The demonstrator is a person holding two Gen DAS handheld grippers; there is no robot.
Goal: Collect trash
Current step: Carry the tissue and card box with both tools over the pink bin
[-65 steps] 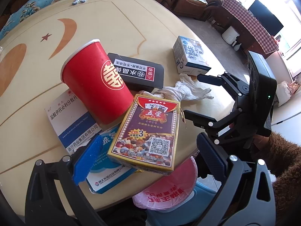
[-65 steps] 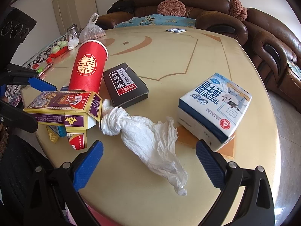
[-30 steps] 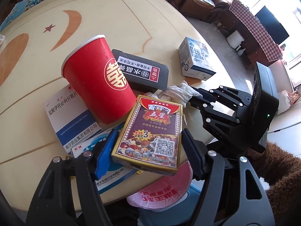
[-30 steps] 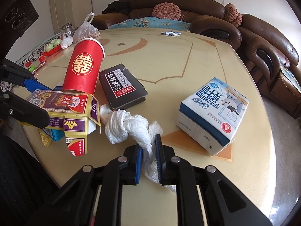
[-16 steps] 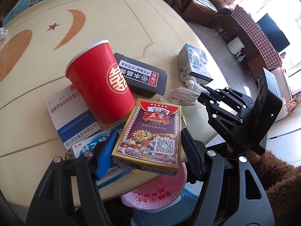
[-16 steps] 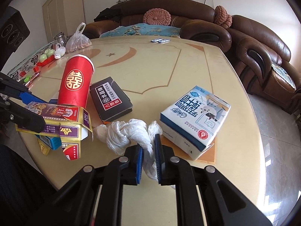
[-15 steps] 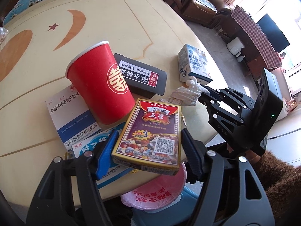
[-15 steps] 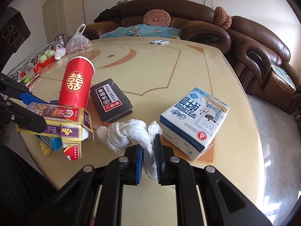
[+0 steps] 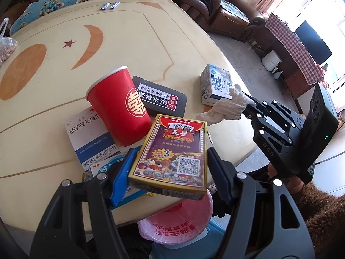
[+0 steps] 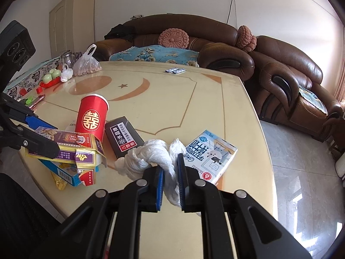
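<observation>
My left gripper (image 9: 170, 172) is shut on a purple and gold playing-card box (image 9: 174, 153) and holds it above the table's near edge; the box also shows in the right wrist view (image 10: 64, 149). My right gripper (image 10: 170, 172) is shut on a crumpled white tissue (image 10: 151, 155) and holds it lifted off the table; the tissue also shows in the left wrist view (image 9: 226, 108). A pink-lined trash bin (image 9: 179, 222) stands below the table edge, under the card box.
On the cream table (image 9: 151, 36) stand a red paper cup (image 9: 118, 108), a black box (image 9: 159, 99), a white-blue carton (image 10: 211, 153) and flat medicine boxes (image 9: 90, 133). Bags and small items (image 10: 86, 64) sit far left. Brown sofas (image 10: 280, 64) ring the table.
My right gripper closed on the tissue and lifted it off the table. My left gripper closed on the card box and raised it slightly.
</observation>
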